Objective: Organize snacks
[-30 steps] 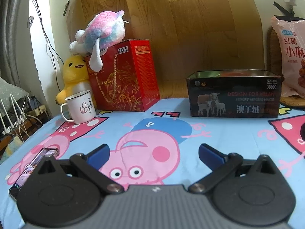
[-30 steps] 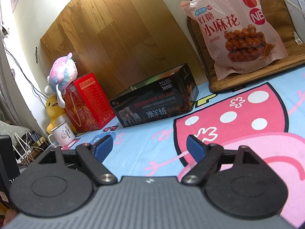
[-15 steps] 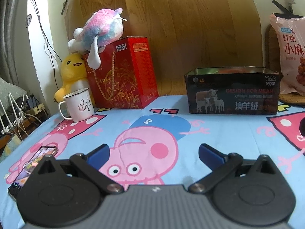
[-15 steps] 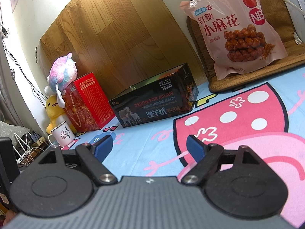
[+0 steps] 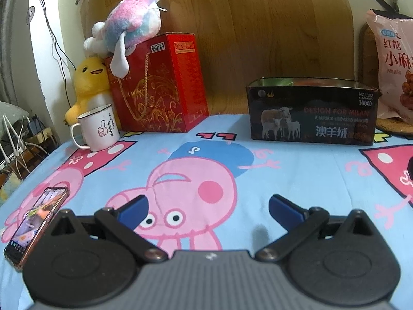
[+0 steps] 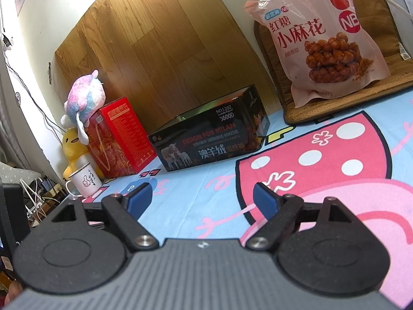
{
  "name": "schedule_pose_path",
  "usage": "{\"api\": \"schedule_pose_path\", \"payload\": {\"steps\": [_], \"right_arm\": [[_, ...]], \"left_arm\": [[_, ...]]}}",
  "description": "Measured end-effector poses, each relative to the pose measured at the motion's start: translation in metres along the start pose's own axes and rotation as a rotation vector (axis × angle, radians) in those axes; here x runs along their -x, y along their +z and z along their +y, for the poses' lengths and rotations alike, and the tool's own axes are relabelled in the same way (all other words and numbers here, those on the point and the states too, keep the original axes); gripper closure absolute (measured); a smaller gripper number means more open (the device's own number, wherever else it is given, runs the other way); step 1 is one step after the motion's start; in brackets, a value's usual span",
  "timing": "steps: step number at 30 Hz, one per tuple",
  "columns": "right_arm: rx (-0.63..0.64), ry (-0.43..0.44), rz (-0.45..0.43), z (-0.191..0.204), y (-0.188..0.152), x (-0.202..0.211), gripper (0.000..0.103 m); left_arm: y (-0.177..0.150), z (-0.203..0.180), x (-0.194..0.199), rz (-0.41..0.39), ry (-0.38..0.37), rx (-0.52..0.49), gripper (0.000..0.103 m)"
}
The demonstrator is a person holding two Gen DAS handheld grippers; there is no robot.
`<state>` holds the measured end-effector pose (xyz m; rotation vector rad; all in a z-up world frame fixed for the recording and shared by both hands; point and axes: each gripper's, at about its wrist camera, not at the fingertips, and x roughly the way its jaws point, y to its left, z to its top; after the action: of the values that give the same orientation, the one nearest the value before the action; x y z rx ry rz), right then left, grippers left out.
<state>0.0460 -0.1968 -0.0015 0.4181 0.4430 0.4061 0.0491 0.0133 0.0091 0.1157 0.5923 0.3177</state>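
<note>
A pink snack bag [image 6: 327,38] with fried twists printed on it leans upright on a woven mat [image 6: 343,100] at the back right; its edge shows in the left wrist view [image 5: 392,62]. A dark open-topped box [image 5: 312,111] with sheep printed on it stands at the back, also in the right wrist view [image 6: 209,139]. My left gripper [image 5: 207,210] is open and empty, low over the cartoon cloth. My right gripper [image 6: 202,200] is open and empty, low over the cloth, well short of the bag.
A red gift box [image 5: 157,85] with a pastel plush [image 5: 129,31] on top stands at the back left, beside a yellow duck plush [image 5: 87,85] and a white mug [image 5: 96,129]. A phone [image 5: 36,222] lies at the left front. A wooden board [image 5: 258,20] leans behind.
The left gripper has lowered and tilted slightly, so the back objects sit a little higher and more level in its view. The right gripper has not moved.
</note>
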Motion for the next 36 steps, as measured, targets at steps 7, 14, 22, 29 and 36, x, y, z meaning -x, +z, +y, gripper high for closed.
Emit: {"api": "schedule_pose_path", "payload": {"steps": [7,14,22,29,36], "right_arm": [[0.000,0.000,0.000,0.0001,0.0001,0.0000,0.016],[0.000,0.000,0.000,0.0001,0.0002,0.0000,0.016],[-0.001,-0.001,-0.001,0.0004,0.0001,-0.0003,0.016],[-0.001,-0.001,-0.001,0.0001,0.0003,-0.0001,0.016],[-0.002,-0.001,-0.001,-0.0001,0.0004,-0.0002,0.016]], "left_arm": [[-0.0001,-0.0006,-0.0026,0.021,-0.019,-0.005,0.000],[-0.0005,-0.0011,-0.0038,0.030,-0.030,-0.009,0.000],[-0.0008,-0.0018,-0.0037,0.032,-0.032,-0.012,0.000],[-0.0008,-0.0014,-0.0048,0.038,-0.040,-0.006,0.000],[-0.0005,0.0013,-0.0030,0.027,-0.058,0.007,0.000]]}}
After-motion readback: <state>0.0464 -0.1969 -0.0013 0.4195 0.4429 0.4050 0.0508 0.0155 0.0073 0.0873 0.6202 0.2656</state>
